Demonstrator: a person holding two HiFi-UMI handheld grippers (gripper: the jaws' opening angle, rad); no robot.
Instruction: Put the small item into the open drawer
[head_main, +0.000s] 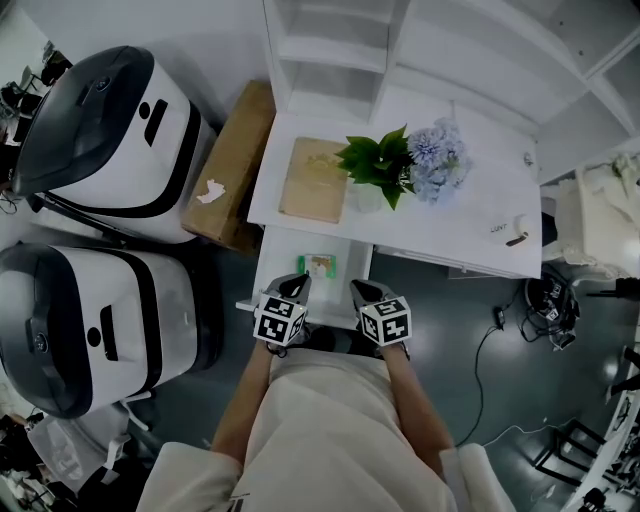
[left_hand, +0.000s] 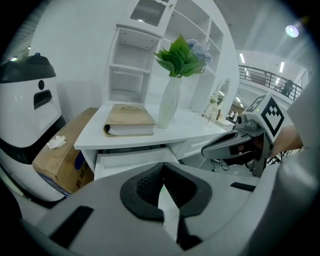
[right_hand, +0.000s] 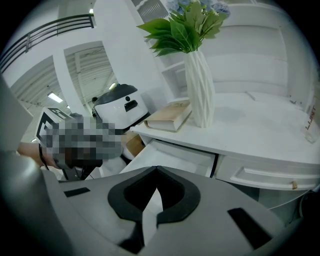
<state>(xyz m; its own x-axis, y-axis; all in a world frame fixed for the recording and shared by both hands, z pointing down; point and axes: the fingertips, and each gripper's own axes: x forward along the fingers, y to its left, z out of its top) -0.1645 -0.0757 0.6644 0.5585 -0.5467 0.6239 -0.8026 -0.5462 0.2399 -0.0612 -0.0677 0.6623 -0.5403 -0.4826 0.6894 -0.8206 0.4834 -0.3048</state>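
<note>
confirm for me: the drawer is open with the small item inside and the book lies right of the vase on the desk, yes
No: the book lies left of the vase, as the left gripper view shows. The rest holds: the drawer is open with the small item inside.

No legible text, number or brand. The book (head_main: 314, 180), ahead of the left gripper (head_main: 299, 285), bears cover print too small to read. The marker cubes (head_main: 280, 320) show coded squares only.
</note>
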